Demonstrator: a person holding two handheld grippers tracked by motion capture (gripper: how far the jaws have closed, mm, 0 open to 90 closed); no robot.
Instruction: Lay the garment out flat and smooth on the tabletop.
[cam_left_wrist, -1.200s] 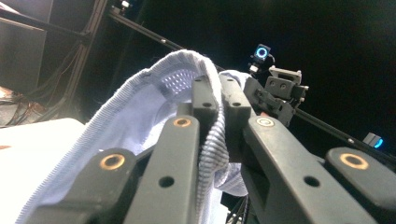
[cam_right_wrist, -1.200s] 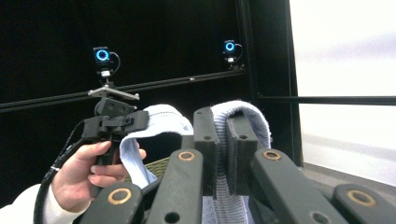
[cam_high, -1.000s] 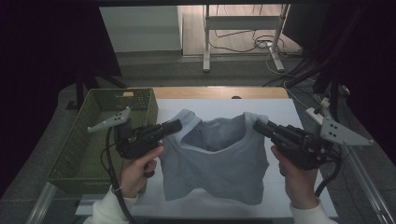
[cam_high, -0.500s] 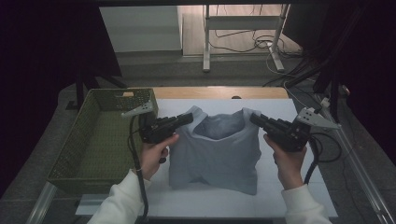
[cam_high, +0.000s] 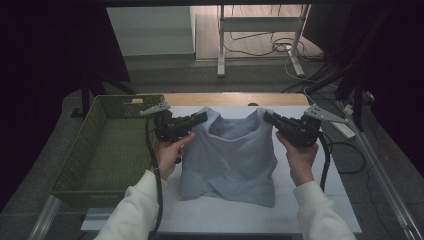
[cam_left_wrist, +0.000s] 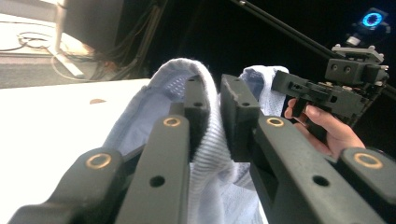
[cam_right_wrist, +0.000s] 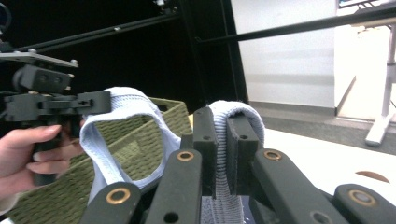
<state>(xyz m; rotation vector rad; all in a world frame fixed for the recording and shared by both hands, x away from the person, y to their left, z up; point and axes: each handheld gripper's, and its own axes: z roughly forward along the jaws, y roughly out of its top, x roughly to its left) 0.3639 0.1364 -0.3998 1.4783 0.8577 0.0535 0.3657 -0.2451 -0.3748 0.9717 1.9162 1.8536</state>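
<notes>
A light blue sleeveless top (cam_high: 230, 155) lies spread on the white table (cam_high: 310, 200), its two shoulder straps lifted at the far end. My left gripper (cam_high: 204, 117) grips the left strap. In the left gripper view its jaws (cam_left_wrist: 215, 98) have just been opening a little, and the ribbed cloth (cam_left_wrist: 205, 158) still sits between the pads. My right gripper (cam_high: 265, 118) is shut on the right strap, and in the right gripper view the pads (cam_right_wrist: 222, 121) pinch the cloth (cam_right_wrist: 233, 112). Each gripper sees the other: right (cam_left_wrist: 327, 91), left (cam_right_wrist: 60, 105).
A green woven basket (cam_high: 75, 165) stands at the table's left edge, close to my left hand, and shows behind the strap (cam_right_wrist: 140, 135). Beyond the table's far edge are a metal stand and cables (cam_high: 280, 47) on the floor. Dark frame bars run along the right side.
Both hands moved away from the person, lower and closer together. The top, held hanging before, now rests flatter on the table with its straps still raised.
</notes>
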